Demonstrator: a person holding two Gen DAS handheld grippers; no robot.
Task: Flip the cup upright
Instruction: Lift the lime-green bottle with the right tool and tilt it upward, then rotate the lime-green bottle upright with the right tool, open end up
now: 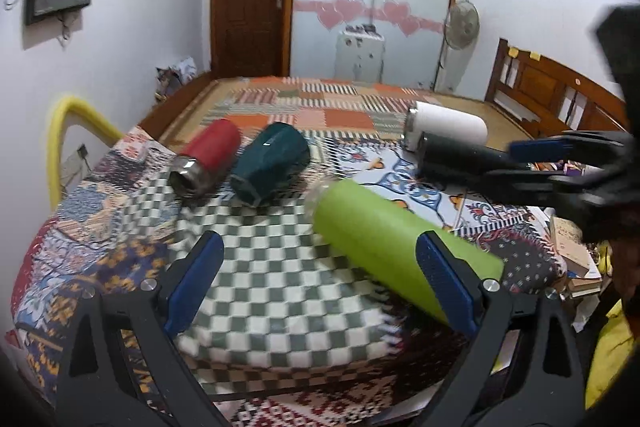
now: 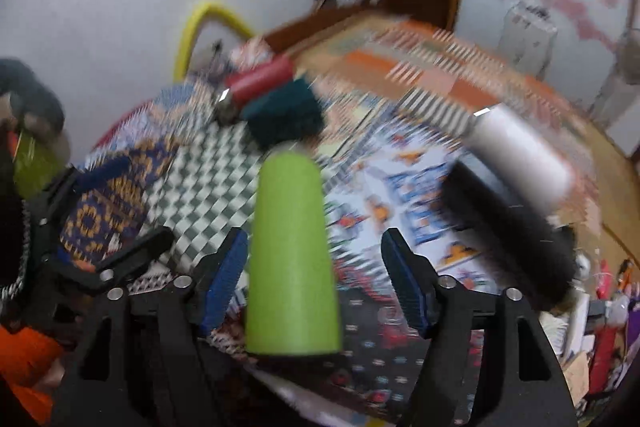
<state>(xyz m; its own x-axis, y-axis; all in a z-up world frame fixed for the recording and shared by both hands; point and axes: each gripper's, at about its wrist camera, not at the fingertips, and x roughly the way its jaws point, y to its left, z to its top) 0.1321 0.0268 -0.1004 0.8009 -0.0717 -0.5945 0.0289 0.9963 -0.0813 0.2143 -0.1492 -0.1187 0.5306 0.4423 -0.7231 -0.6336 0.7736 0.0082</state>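
Observation:
A lime-green cup (image 1: 396, 247) lies on its side on the patterned cloth; in the right wrist view the green cup (image 2: 292, 255) lies lengthwise between my fingers. My right gripper (image 2: 312, 279) is open around the cup without touching it; it also shows in the left wrist view (image 1: 532, 159) at the right. My left gripper (image 1: 320, 283) is open and empty, with the green cup by its right finger. A red cup (image 1: 208, 155), a dark teal cup (image 1: 272, 163), a white cup (image 1: 448, 125) and a black cup (image 1: 452, 157) all lie on their sides further back.
The cloth-covered table (image 1: 280, 291) stands against a bed with a patchwork mat (image 1: 320, 103). A yellow hose (image 1: 60, 131) arches at the left. Books and clutter (image 1: 572, 243) sit beyond the table's right edge. The right wrist view is motion-blurred.

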